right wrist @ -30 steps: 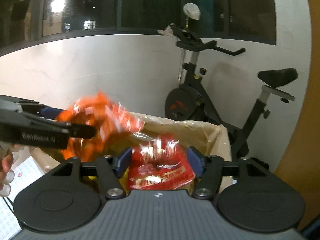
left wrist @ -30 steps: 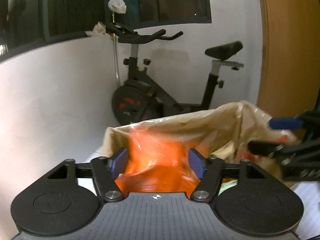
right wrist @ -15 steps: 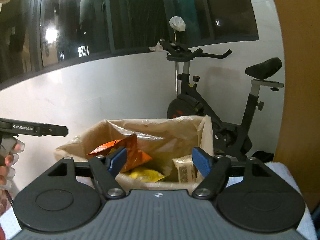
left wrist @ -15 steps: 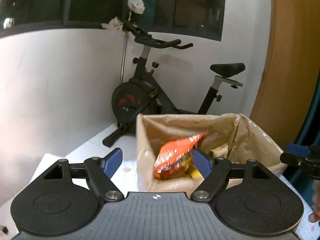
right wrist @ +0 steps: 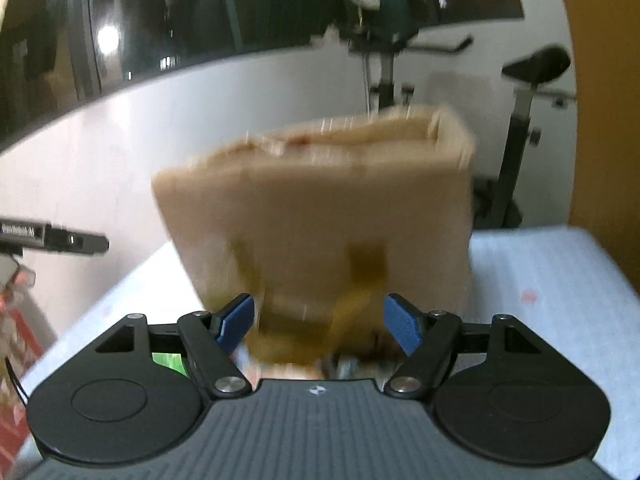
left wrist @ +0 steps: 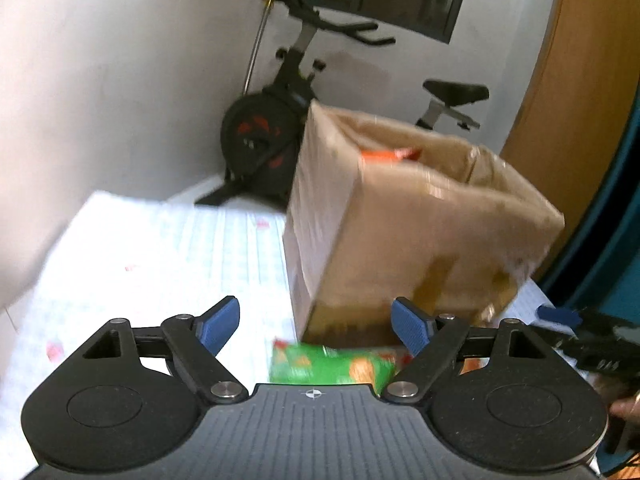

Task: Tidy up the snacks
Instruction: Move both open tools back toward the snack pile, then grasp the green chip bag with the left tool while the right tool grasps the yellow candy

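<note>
A tall cardboard box (left wrist: 416,232) lined with clear plastic stands on the white table (left wrist: 160,248); an orange snack bag (left wrist: 390,155) shows at its rim. My left gripper (left wrist: 316,322) is open and empty, low in front of the box, above a green snack packet (left wrist: 328,364) lying at the box's foot. My right gripper (right wrist: 320,322) is open and empty, close to the box's front wall (right wrist: 320,216). A bit of the green packet (right wrist: 170,362) shows behind its left finger. Each gripper shows at the edge of the other's view.
A black exercise bike (left wrist: 272,128) stands behind the table against the white wall. A wooden panel (left wrist: 576,80) is at the right. A red package (right wrist: 16,320) sits at the left edge of the right wrist view.
One second ago each gripper held a snack bag over the box. Both let go into the box, then pulled back and dropped low in front of it, open.
</note>
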The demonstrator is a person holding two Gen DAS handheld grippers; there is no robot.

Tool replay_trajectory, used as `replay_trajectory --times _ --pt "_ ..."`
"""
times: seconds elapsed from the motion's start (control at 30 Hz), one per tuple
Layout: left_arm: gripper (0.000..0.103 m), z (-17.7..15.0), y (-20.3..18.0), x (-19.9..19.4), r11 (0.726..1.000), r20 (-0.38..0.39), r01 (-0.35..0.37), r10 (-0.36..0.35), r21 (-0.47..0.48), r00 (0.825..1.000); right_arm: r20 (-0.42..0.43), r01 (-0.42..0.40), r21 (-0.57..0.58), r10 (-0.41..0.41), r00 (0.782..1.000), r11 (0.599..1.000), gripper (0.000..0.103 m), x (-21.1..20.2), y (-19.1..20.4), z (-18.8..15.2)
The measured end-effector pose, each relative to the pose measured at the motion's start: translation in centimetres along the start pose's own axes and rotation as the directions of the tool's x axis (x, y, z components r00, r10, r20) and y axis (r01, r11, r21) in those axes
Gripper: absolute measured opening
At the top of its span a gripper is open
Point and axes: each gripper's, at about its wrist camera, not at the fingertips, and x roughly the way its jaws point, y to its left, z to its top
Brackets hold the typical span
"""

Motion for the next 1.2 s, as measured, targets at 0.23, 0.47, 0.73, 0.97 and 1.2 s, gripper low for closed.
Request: replay_trajectory --times 0.23,0.47,0.73,0.97,1.2 --pt "0.085 -3.9 -0.5 1.3 1.0 -0.064 0.009 -0.008 0.009 0.998 -0.22 -0.062 -0.016 0.057 0.974 0.998 0.075 2.6 1.6 -5.4" --pt "0.085 -5.4 -0.1 1.8 1.0 -0.097 0.0 0.0 0.004 0.995 -0.37 -0.153 -0.124 0.097 0.924 0.98 0.075 4.8 4.8 -7.7" --pt "0.085 -5.6 -0.3 2.8 1.0 -0.123 -0.005 0.008 0.021 0.992 -0.403 -0.164 -0.162 0.086 0.911 0.973 0.038 5.4 4.8 -8.5" --pt "0.085 -3.7 0.7 4.8 1.0 -0.099 0.007 -0.007 -0.001 0.995 -0.404 -0.1 -0.14 0.035 0.914 0.985 0.035 4.0 2.5 -8.3" --pt "0.089 -4.0 0.8 8.5 0.998 -0.201 0.024 -0.013 0.052 0.98 -0.391 -0.013 -0.11 -0.031 0.92 0.994 0.035 2.7 0.1 -8.5"
